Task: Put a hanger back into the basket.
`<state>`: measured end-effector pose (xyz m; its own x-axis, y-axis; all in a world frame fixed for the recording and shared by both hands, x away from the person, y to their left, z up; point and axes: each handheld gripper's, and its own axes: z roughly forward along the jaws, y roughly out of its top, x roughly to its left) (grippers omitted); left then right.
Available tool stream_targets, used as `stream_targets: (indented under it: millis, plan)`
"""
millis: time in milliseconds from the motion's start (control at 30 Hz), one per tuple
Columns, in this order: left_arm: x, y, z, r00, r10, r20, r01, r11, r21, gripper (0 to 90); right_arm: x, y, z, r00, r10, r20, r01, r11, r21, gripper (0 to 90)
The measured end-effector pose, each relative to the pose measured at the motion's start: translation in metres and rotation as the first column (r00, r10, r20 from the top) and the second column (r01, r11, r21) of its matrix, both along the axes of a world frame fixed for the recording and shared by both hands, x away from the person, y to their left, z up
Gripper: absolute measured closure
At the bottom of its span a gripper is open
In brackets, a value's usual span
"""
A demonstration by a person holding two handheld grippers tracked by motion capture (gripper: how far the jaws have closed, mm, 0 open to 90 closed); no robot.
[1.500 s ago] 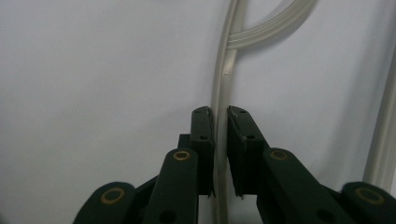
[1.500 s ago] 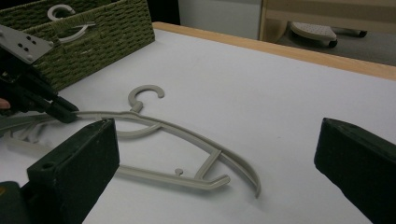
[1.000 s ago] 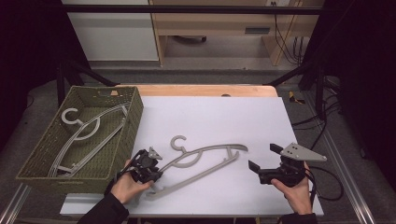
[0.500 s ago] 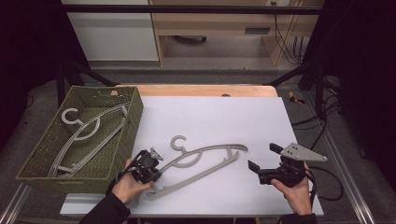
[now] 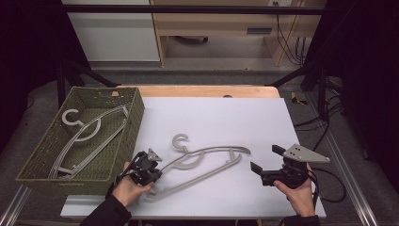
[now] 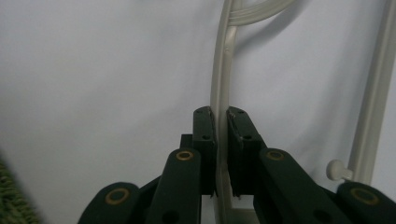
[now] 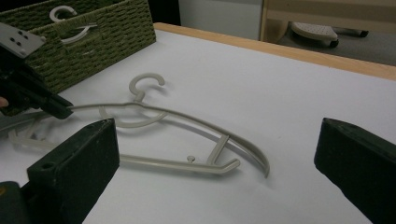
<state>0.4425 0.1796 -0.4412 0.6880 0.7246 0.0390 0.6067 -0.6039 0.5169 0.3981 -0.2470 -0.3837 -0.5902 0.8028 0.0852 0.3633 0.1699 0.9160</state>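
grey plastic hanger [image 5: 207, 165] lies flat on the white table [image 5: 221, 117] just right of the wicker basket [image 5: 134, 117], left gripper [image 6: 221, 135] clamped on its arm end nearest the basket, likely to drag it in, right gripper [image 5: 263, 162] idle, jaws wide apart.

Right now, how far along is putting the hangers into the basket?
One grey hanger already lies inside the green woven basket. The second hanger is on the white table; the left gripper has just been closing and now clamps its shoulder bar. Left to do: lift it over into the basket. The right gripper waits open beside the hanger's other end.
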Motion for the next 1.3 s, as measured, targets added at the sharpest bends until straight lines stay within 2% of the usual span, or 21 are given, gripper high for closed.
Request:
stream_targets:
  millis: [100, 333, 700, 833, 1300]
  plan:
    - [-0.002, 0.003, 0.006, 0.9998, 0.004, 0.02, -0.004, 0.9992, -0.04, 83.1, 0.0, 0.0, 0.001, 1.0, 0.001, 0.004, -0.001, 1.0, 0.0, 0.2]
    - [-0.008, 0.006, 0.018, 0.9972, 0.008, 0.075, -0.001, 0.9953, -0.097, 83.1, 0.0, 0.0, 0.0, 1.0, 0.002, 0.002, -0.002, 1.0, 0.0, 0.3]
    - [-0.016, 0.018, 0.047, 0.9899, 0.015, 0.141, 0.002, 0.9926, -0.121, 83.0, -0.001, -0.002, 0.001, 1.0, -0.003, 0.005, 0.003, 1.0, 0.004, 0.3]
    - [-0.018, 0.024, 0.058, 0.9841, 0.034, 0.174, -0.01, 0.9906, -0.136, 83.0, -0.001, -0.002, 0.001, 1.0, -0.007, 0.005, 0.007, 1.0, 0.005, 0.3]
    - [-0.028, 0.057, 0.098, 0.9603, 0.094, 0.263, -0.033, 0.9733, -0.227, 83.0, -0.001, -0.005, 0.001, 0.9998, -0.015, 0.011, 0.015, 0.9999, 0.006, 0.3]
